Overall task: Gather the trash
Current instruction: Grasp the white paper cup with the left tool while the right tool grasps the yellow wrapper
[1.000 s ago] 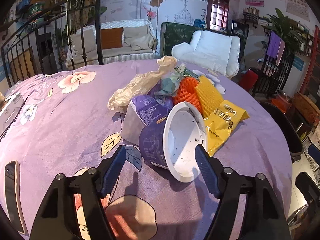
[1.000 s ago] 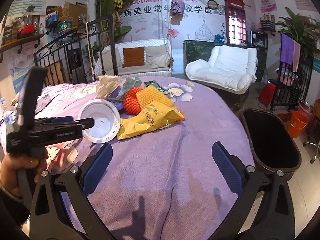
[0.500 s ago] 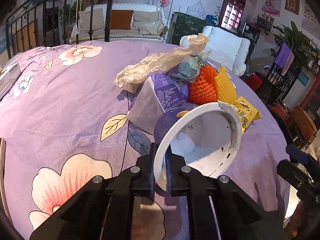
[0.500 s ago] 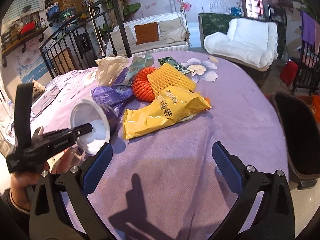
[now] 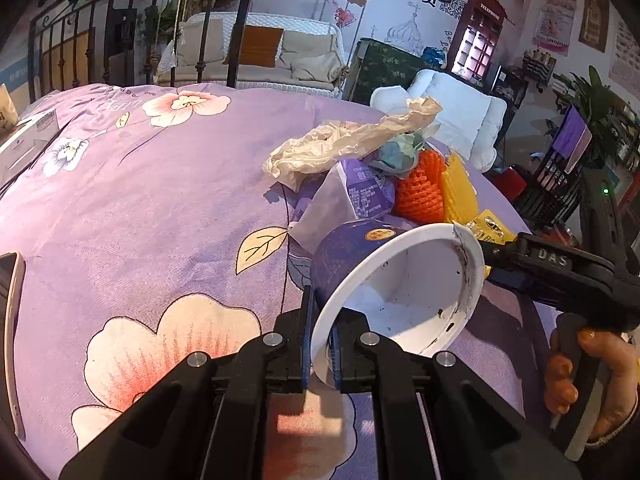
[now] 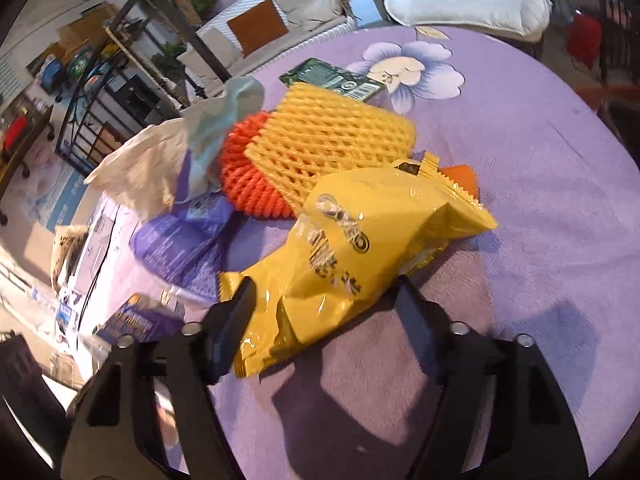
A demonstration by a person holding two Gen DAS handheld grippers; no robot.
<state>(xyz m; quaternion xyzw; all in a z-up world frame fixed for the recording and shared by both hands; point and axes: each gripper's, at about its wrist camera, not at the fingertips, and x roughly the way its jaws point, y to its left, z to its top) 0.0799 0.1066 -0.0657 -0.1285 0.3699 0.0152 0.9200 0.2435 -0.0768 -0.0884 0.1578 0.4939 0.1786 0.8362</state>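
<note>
Pinching the paper cup rim, the left tool lifts; right tool, spread, must close on the yellow bag beside the cup.

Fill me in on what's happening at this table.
A person is clearing trash with two handheld tools. The left tool is shut on the rim of a purple cup. The right tool is open, its fingers either side of a yellow snack bag lying on the purple tablecloth.
</note>
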